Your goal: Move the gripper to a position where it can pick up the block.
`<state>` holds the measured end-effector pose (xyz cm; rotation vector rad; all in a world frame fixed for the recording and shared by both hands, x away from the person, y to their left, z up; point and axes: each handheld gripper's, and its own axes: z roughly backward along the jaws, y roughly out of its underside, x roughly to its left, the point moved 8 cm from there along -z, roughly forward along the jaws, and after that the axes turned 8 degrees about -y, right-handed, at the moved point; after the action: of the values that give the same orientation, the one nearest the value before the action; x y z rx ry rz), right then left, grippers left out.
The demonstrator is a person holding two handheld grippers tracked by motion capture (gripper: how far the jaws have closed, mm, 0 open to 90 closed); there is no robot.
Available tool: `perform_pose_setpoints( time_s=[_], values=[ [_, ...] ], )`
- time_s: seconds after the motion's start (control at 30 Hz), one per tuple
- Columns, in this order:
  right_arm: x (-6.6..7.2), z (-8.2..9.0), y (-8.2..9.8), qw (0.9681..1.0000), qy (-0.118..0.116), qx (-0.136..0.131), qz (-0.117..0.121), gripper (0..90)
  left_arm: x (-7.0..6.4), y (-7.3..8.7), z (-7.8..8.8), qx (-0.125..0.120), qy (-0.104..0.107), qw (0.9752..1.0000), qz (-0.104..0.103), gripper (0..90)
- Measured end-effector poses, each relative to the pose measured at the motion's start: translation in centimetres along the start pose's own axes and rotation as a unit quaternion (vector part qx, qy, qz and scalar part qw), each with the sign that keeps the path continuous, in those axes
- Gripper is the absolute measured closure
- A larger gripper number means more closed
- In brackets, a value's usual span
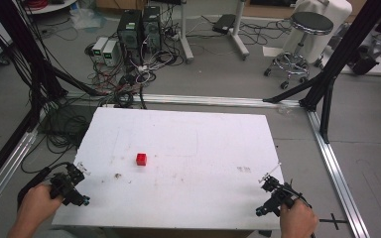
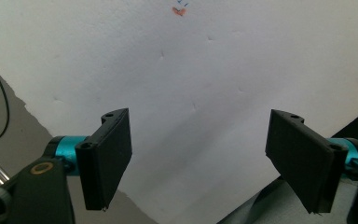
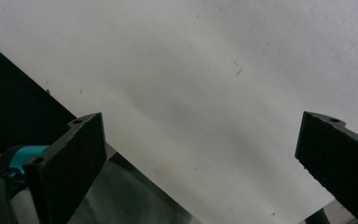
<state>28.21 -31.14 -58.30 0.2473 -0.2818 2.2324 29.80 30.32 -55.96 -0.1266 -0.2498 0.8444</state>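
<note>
At the table's near corners both sets of jaws stand wide apart with nothing between them — the left gripper [image 1: 72, 186] over the left edge, the right gripper [image 1: 276, 194] over the right. Well apart from both, a small red block [image 1: 141, 159] sits on the white table [image 1: 218, 148], left of middle. It looks light, stiff and unbreakable — best pinched across two flat opposite faces.

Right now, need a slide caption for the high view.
Person holds the left tongs and right tongs, both open, at the near corners of a white table, a red cube between them.
</note>
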Motion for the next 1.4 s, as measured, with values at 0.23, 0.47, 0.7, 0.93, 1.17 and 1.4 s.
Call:
perform_pose_setpoints(
  time_s=[0.23,0.47,0.7,0.93,1.17,1.4],
  values=[
    [0.0,0.0,0.0,1.0000,0.000,0.003,0.001,1.2,-0.1,0.0,0.0,0.001,0.001,1.0000,-0.002,22.9],
    [0.1,-0.1,0.0,1.0000,-0.004,0.002,0.003,1.1,0.0,0.0,0.0,0.000,-0.001,1.0000,-0.003,22.9],
    [0.1,0.0,0.0,1.0000,-0.001,0.001,0.004,1.1,-0.2,0.0,-0.1,0.001,0.002,1.0000,-0.002,22.9],
    [0.2,-0.2,0.0,1.0000,-0.003,0.003,0.007,1.1,-0.2,0.1,-0.2,0.006,0.001,1.0000,-0.007,22.9],
    [0.4,-0.3,-0.2,1.0000,-0.002,0.001,0.008,1.1,-0.1,-0.4,0.0,0.001,-0.005,0.9998,-0.020,23.0],
    [0.3,-0.3,-0.2,1.0000,-0.004,0.000,0.007,1.2,0.4,-1.4,0.2,-0.006,-0.004,0.9987,-0.051,23.0]
  ],
)
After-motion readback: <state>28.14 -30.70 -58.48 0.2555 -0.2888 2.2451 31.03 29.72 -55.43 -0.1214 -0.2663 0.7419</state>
